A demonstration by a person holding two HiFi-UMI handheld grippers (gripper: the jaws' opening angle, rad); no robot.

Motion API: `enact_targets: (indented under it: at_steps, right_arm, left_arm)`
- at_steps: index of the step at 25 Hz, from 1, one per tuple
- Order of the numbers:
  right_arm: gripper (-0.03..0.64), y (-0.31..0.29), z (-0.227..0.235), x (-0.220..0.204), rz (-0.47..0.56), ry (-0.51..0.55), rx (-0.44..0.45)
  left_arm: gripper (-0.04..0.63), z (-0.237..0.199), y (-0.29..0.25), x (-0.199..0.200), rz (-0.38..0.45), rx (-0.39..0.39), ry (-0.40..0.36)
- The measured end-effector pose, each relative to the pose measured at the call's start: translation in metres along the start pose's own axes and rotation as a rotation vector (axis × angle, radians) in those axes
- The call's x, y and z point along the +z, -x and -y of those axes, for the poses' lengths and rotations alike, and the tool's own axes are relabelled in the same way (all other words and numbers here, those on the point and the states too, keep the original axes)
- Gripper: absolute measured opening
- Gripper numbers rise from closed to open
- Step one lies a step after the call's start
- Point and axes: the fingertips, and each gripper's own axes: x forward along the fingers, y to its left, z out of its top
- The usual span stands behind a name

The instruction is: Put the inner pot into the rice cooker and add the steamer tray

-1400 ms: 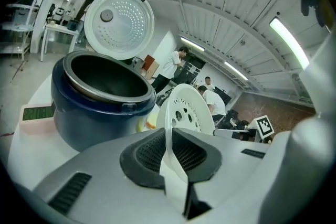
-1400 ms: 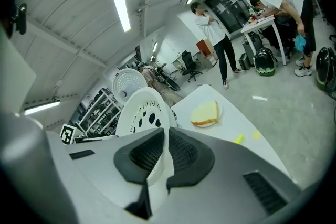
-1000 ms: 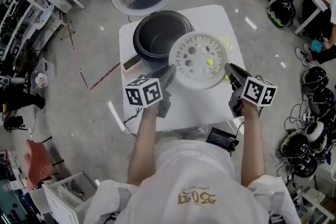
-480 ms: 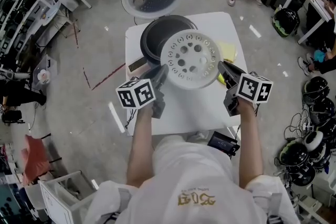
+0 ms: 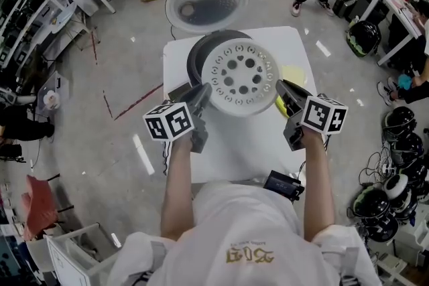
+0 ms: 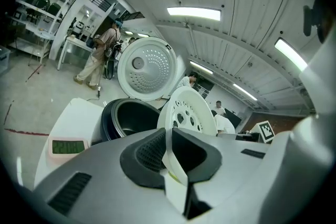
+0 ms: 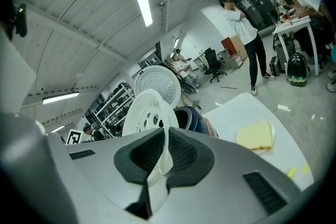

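steamer tray [image 5: 240, 77]: white, round, full of holes, held in the air over the rice cooker's mouth, flat face toward the head view (covers most of the opening)
left tool [image 5: 201, 94]: jaws clamped on the tray's left rim, the thin edge sits between the ribbed pads
right tool [image 5: 285, 89]: jaws pinched on the tray's right rim, opposite the left tool
inner pot [image 6: 128, 119]: dark, seated inside the cooker, only a crescent shows past the tray in the head view
rice cooker [image 5: 193, 60]: at the far side of the surface, lid [image 5: 206, 2] swung fully open behind it (perforated inner face up)
surface [image 5: 241, 137]: white, square top, bare on the near part
yellow flat item [image 7: 255, 135]: lies on the surface to the right of the cooker, apart from both tools
people: several stand at the far edges of the room
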Motion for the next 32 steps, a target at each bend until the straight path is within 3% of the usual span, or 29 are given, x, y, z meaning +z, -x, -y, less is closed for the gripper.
enact_targets:
  at_steps: [14,32]
  right_arm:
    - [0.035,-0.059,-0.024,0.013,-0.013,0.010,0.004]
    - [0.037,-0.109,0.004,0.013,-0.048,-0.020,-0.052]
  left_arm:
    - [0.051,-0.051,0.000,0.044,0.044,-0.013,0.047]
    - [0.052,-0.093,-0.037,0.051,-0.020,-0.014,0.053]
